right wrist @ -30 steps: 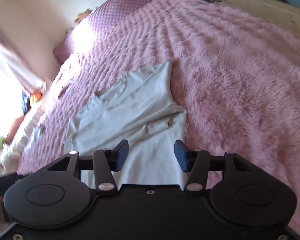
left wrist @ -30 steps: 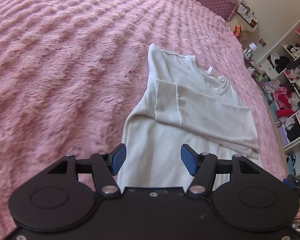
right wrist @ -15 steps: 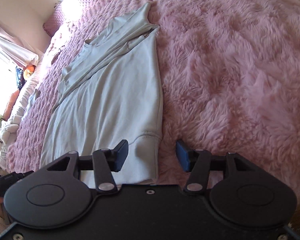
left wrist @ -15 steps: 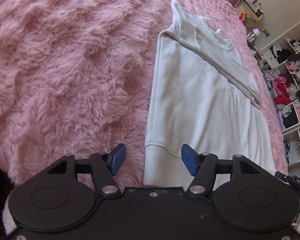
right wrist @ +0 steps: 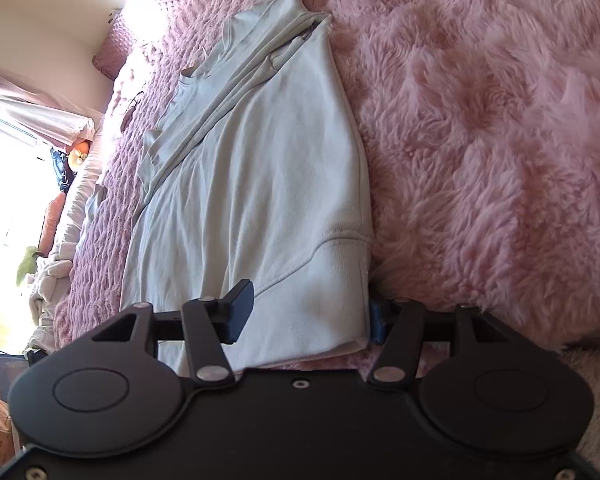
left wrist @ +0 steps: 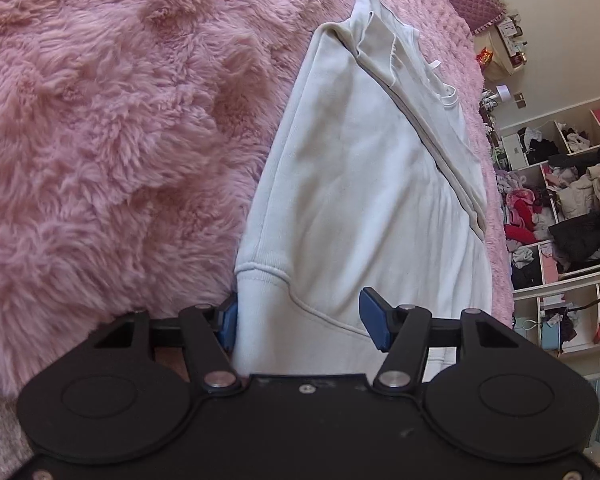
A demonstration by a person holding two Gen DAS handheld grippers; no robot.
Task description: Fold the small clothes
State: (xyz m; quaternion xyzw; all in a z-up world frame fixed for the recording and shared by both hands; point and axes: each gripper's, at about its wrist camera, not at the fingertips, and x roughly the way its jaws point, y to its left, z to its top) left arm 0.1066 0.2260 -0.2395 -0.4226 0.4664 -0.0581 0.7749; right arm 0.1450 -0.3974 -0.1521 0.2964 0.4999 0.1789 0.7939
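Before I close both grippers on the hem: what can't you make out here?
- Left wrist view: the sweatshirt hem's bottom edge, hidden by the left gripper body.
- Right wrist view: right gripper outer pad, behind the hem corner.
- Both views: pad contact with cloth.

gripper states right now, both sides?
Left tongs: closing, pads either side of the sweatshirt hem corner, not yet pinching.
Right tongs: opening, straddling the other hem corner, no grip.
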